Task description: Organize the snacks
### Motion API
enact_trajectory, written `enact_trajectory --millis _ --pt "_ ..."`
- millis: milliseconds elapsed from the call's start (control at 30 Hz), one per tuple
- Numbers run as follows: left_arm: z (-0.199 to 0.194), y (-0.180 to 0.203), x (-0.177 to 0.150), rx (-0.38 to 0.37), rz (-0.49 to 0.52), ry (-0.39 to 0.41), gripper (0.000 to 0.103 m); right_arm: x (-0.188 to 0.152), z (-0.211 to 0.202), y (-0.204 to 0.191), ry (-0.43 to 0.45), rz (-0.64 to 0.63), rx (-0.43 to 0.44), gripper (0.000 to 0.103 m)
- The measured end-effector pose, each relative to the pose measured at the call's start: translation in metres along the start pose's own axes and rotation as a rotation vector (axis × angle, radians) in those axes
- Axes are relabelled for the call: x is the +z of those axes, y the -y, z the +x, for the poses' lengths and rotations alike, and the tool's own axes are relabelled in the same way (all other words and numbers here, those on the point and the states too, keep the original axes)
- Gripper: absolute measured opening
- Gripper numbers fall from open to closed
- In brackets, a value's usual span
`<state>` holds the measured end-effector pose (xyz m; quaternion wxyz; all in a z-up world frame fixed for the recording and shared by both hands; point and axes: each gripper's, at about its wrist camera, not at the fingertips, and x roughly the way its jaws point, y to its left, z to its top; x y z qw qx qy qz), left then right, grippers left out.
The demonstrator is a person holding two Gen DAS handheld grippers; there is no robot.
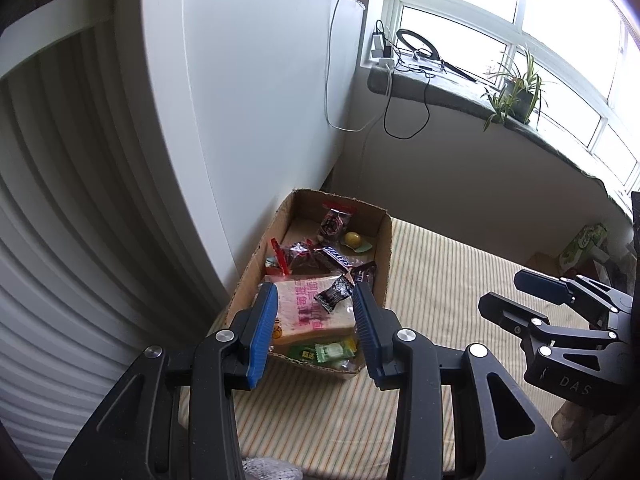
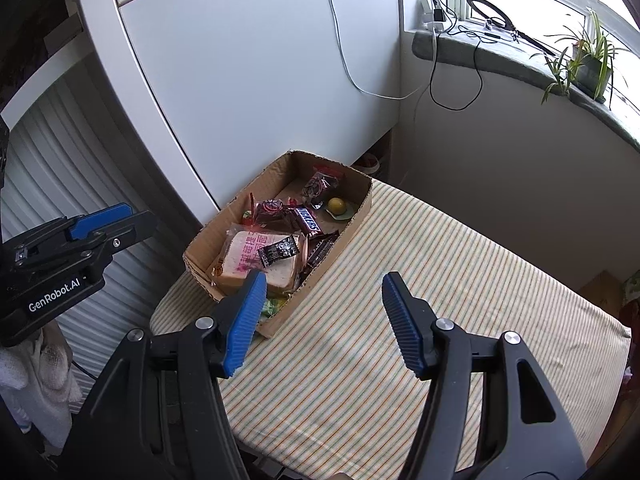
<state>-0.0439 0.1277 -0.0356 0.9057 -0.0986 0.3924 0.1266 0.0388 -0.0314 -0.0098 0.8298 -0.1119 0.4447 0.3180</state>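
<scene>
- Both tools sit nearest: left tool [image 1: 316,328] with jaws partly apart, empty, above the box's near end; right tool [image 2: 322,320] wider, empty, over striped cloth.
- Snacks, including toast bread [image 2: 260,260] and a Snickers bar [image 2: 309,220], lie jumbled in the cardboard box [image 2: 352,224] along the table's [image 2: 440,300] left edge.
- No loose snacks show on the cloth, so gathering seems finished; tidying may remain.

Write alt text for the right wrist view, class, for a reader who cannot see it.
A cardboard box full of wrapped snacks, including a packaged bread slice and a Snickers bar, sits on a striped tablecloth. The right gripper hovers with open, empty jaws; the left gripper shows at left.
</scene>
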Motion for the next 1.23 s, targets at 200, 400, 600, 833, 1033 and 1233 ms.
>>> enact_trajectory --millis 200,400,600,833,1033,1233 --pt "-0.001 0.002 0.000 -0.010 0.006 -0.005 0.038 -0.002 -0.001 0.001 0.004 0.011 -0.005 0.063" --pt "-0.002 0.005 0.000 -0.014 0.008 -0.008 0.038 -0.004 -0.002 0.002 0.000 0.023 -0.008 0.063" --pt "-0.004 0.006 -0.001 -0.017 0.009 -0.009 0.038 -0.006 -0.003 0.002 0.002 0.034 -0.010 0.063" --pt "-0.004 0.008 -0.001 -0.017 0.013 -0.007 0.038 -0.008 -0.001 0.002 -0.005 0.040 -0.008 0.063" --pt "-0.004 0.010 -0.002 -0.010 0.013 -0.012 0.038 -0.010 0.000 0.003 -0.009 0.052 -0.012 0.063" --pt "-0.003 0.012 -0.005 -0.014 0.026 0.000 0.038 -0.014 0.003 0.009 -0.014 0.071 -0.023 0.063"
